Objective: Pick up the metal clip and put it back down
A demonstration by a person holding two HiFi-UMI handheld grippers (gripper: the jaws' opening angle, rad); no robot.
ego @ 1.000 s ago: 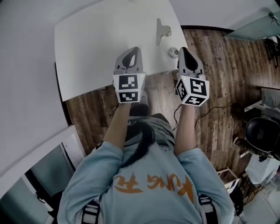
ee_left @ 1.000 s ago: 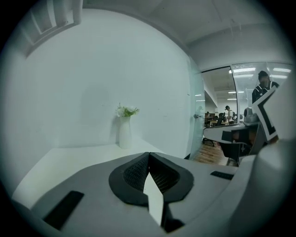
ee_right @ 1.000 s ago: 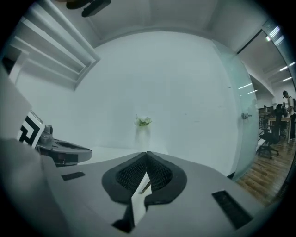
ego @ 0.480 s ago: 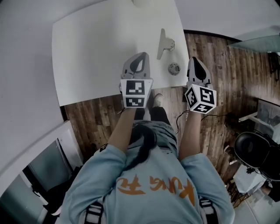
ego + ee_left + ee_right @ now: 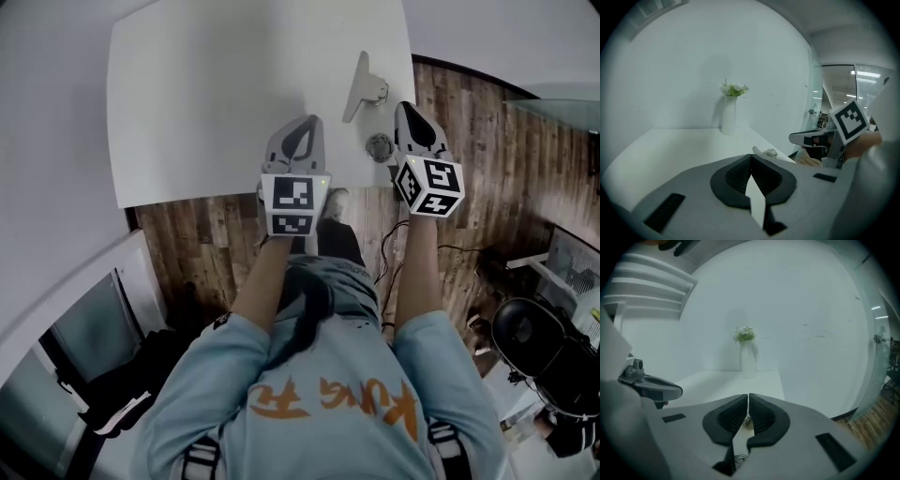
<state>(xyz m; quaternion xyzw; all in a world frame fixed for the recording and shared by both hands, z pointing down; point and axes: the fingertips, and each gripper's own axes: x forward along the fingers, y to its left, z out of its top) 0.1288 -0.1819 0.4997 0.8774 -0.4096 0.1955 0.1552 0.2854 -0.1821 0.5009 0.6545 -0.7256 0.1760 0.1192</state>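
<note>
The metal clip [image 5: 361, 86] lies on the white table [image 5: 206, 94] near its right edge, long and silver with a small lever on its right side. In the left gripper view the clip [image 5: 765, 152] shows just past the jaw tips. My left gripper [image 5: 298, 124] hovers over the table's near edge, left of the clip, shut and holding nothing. My right gripper [image 5: 405, 109] is at the table's right edge, beside the clip's near end, also shut and holding nothing. Its jaws [image 5: 748, 397] hide most of the clip.
A small round metal piece [image 5: 379, 145] sits on the table's near right corner, between the two grippers. A white vase with flowers [image 5: 729, 112] stands at the far end against the wall. Wooden floor [image 5: 487, 187] lies to the right of and in front of the table.
Both grippers have come forward and lower over the table. The right one has passed the round metal piece and now sits beside the clip. The left one has shifted right towards the clip.
</note>
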